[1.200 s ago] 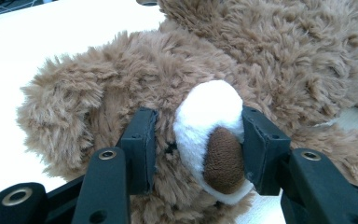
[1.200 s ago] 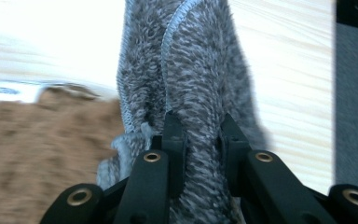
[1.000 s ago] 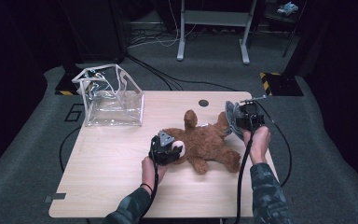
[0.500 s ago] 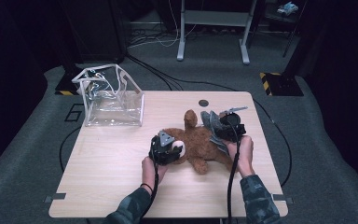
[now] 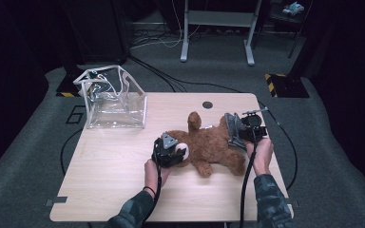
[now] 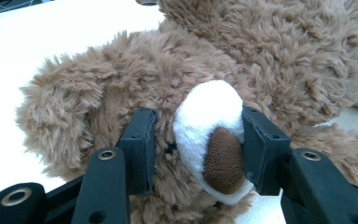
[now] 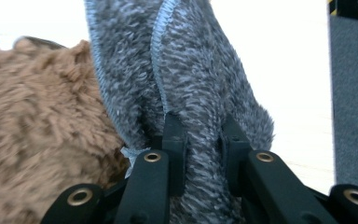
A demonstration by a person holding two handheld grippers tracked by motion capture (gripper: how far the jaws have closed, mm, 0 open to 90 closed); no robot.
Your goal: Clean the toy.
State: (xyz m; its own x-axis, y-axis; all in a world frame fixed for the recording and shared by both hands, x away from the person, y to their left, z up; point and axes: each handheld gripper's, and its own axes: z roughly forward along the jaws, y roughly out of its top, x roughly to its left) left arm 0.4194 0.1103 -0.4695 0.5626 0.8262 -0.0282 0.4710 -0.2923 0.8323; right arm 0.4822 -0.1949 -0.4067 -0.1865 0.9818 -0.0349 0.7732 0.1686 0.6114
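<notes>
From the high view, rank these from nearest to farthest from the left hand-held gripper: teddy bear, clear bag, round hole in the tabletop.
1. Teddy bear: its snout sits between the jaws of the left hand-held gripper.
2. Round hole: far table edge, beyond the bear.
3. Clear bag: far left corner; close to the hole's rank, hard to call.

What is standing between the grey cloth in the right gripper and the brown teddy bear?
Nothing visible. The right gripper is shut on the grey cloth, and the cloth already lies against the teddy bear; no other thing sits between them.

Brown teddy bear (image 5: 209, 145) (furry), lying on table (image 5: 114, 161)
</notes>
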